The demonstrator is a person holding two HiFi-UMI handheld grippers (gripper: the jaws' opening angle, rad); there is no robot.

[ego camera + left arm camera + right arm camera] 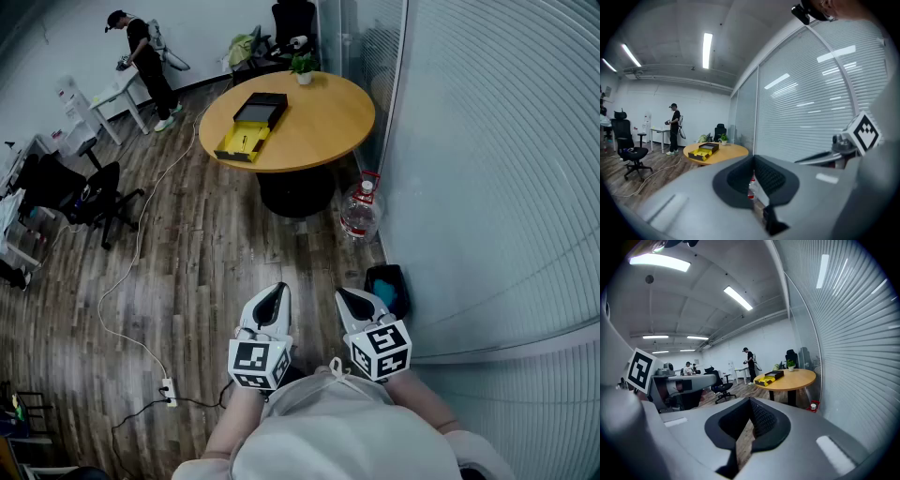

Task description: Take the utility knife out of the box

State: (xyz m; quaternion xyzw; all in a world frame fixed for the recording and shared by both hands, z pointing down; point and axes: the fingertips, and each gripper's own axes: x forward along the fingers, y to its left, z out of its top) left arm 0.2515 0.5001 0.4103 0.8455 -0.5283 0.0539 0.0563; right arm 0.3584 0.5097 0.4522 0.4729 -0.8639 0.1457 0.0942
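An open box (pixel 251 125), black tray with a yellow flap, lies on the round wooden table (pixel 319 122) far ahead. Its contents are too small to make out, and I cannot see the utility knife. The box also shows in the left gripper view (pixel 704 151) and in the right gripper view (pixel 769 377). My left gripper (pixel 278 292) and right gripper (pixel 352 298) are held close to my body, side by side over the floor, far from the table. The left gripper (pixel 753 180) is shut and empty. The right gripper (pixel 749 420) is shut too, with nothing in it.
A water bottle (pixel 360 211) stands by the table's foot. A black bin (pixel 387 286) sits against the glass wall with blinds (pixel 487 187) on my right. An office chair (pixel 94 197), a floor cable with a power strip (pixel 169 389) and a standing person (pixel 145 56) are to the left.
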